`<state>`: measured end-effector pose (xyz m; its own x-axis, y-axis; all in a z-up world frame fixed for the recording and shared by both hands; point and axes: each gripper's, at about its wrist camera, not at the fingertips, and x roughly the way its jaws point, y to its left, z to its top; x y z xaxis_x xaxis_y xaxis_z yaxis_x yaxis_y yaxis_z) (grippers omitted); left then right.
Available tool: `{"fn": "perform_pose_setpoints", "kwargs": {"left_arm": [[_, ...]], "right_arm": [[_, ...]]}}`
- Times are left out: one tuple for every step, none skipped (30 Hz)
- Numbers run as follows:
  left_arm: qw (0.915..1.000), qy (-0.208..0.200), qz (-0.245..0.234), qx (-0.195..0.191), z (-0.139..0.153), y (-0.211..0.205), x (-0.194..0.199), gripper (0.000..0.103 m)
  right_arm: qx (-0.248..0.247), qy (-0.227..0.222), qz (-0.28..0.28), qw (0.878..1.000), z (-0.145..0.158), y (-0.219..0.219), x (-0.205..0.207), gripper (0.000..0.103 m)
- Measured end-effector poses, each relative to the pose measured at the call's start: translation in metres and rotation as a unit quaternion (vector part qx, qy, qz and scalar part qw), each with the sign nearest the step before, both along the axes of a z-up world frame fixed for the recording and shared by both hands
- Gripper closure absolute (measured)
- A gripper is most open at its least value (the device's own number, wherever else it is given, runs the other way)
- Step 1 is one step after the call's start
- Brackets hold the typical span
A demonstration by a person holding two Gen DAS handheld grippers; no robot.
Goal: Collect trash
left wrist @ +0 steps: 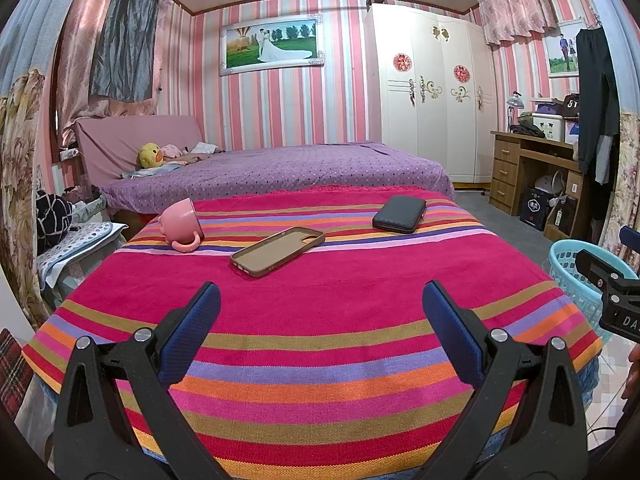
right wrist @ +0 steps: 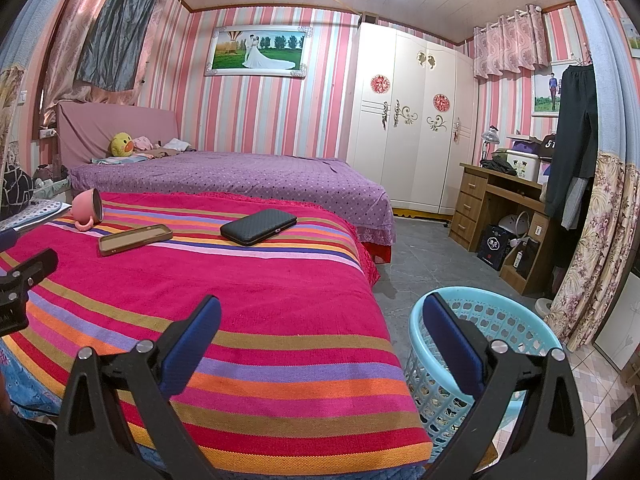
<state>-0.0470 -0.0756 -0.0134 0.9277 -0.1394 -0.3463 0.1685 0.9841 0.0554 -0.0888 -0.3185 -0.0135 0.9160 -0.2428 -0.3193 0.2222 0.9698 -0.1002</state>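
Looking along my left tool (left wrist: 320,308), I see its two blue-padded fingers spread wide with nothing between them, hovering above a striped cloth (left wrist: 320,292) that covers the surface in the lower half of the frame. Three things lie toward the cloth's far edge: a pink mug (left wrist: 181,224) tipped on its side at centre left, a brown phone case (left wrist: 277,251) lying flat in the middle, and a dark wallet (left wrist: 399,214) right of centre. They sit apart from one another. The whole near half of the cloth is bare, open room.

My right tool (right wrist: 320,320) is also spread wide and holds nothing. Its left finger hangs over the cloth's right edge, and its right finger shows in front of a light blue basket (right wrist: 520,332) standing on the floor (right wrist: 432,264) just beside that edge, at the lower right of the frame. I cannot tell what is inside the basket.

Beyond the cloth's far edge lies a purple bed (right wrist: 240,180). Grey floor runs open between the bed, the basket and a wooden desk (right wrist: 480,204) at the right.
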Motion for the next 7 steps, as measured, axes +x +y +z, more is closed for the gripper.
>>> {"fn": "perform_pose_setpoints", "kwargs": {"left_arm": [[1.0, 0.0, 0.0, 0.001, 0.0, -0.0003, -0.0003, 0.005], [1.0, 0.001, 0.0, 0.002, 0.0007, -0.0005, -0.0004, 0.005], [1.0, 0.002, -0.001, 0.002, 0.0012, -0.0004, -0.0004, 0.005], [1.0, 0.004, -0.003, 0.002, 0.0013, -0.0003, -0.0001, 0.005], [1.0, 0.003, -0.003, 0.002, 0.0016, -0.0004, -0.0005, 0.005], [1.0, 0.002, -0.002, 0.003, 0.003, -0.0013, -0.0017, 0.005], [1.0, 0.001, -0.002, 0.003, 0.0037, -0.0018, -0.0022, 0.005]], "right_arm": [[0.0, 0.0, 0.0, 1.0, 0.0001, -0.0003, -0.0003, 0.005], [0.0, 0.0, 0.0, 1.0, 0.0, -0.0001, -0.0001, 0.005], [0.0, 0.0, 0.0, 1.0, 0.0, -0.0002, -0.0003, 0.005], [0.0, 0.0, 0.0, 1.0, 0.0, -0.0002, -0.0003, 0.005], [0.0, 0.0, 0.0, 1.0, 0.0, -0.0003, -0.0003, 0.005], [0.0, 0.0, 0.0, 1.0, 0.0, -0.0002, -0.0003, 0.005], [0.0, 0.0, 0.0, 1.0, 0.0, 0.0, -0.0003, 0.005]]}}
